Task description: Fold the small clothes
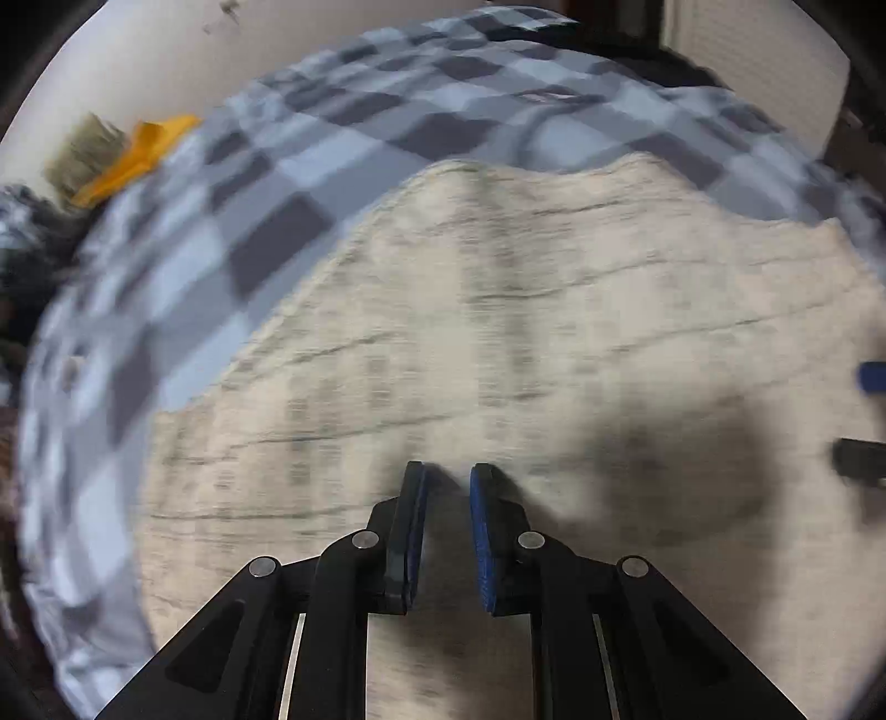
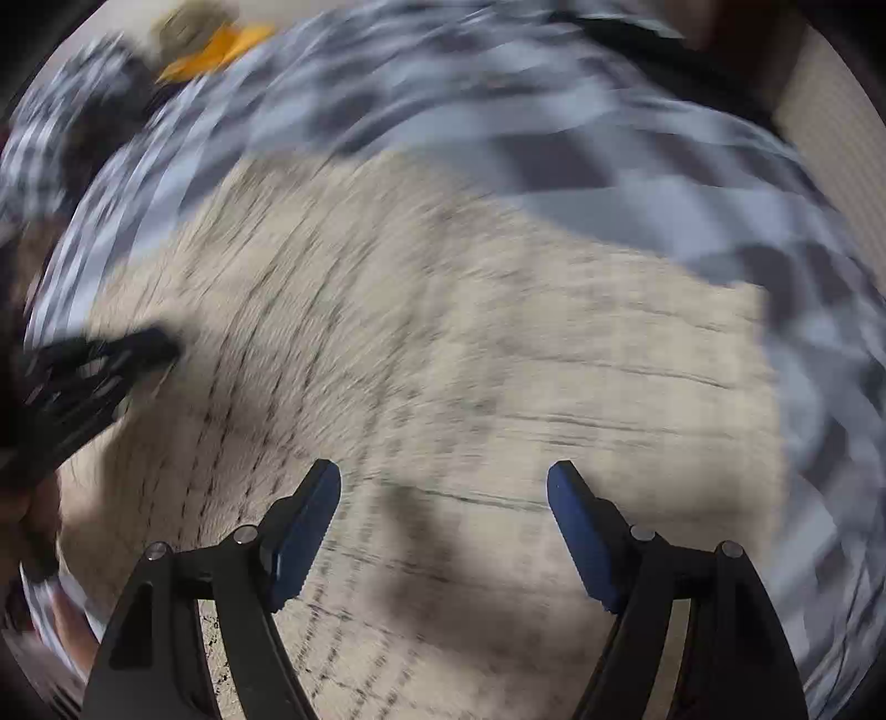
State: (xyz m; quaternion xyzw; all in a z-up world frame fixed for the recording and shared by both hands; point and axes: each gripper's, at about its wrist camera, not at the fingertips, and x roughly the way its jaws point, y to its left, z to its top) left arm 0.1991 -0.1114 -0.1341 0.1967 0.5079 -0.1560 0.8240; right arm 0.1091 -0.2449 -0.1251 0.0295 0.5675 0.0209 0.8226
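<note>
A beige garment with thin dark lines (image 1: 554,343) lies spread flat on a blue-grey checked bedspread (image 1: 266,221). My left gripper (image 1: 447,476) hovers over its near part with the jaws a narrow gap apart and nothing between them. My right gripper (image 2: 443,482) is wide open and empty above the same garment (image 2: 470,343). The left gripper shows as a black blur in the right wrist view (image 2: 94,376), at the garment's left edge. The right gripper's tips show at the right edge of the left wrist view (image 1: 864,421). Both views are motion-blurred.
An orange cloth (image 1: 138,158) and an olive-grey folded item (image 1: 83,155) lie at the far left of the bed, also in the right wrist view (image 2: 221,50). A dark patterned cloth (image 1: 22,232) lies at the left. A pale wall (image 1: 138,66) is behind.
</note>
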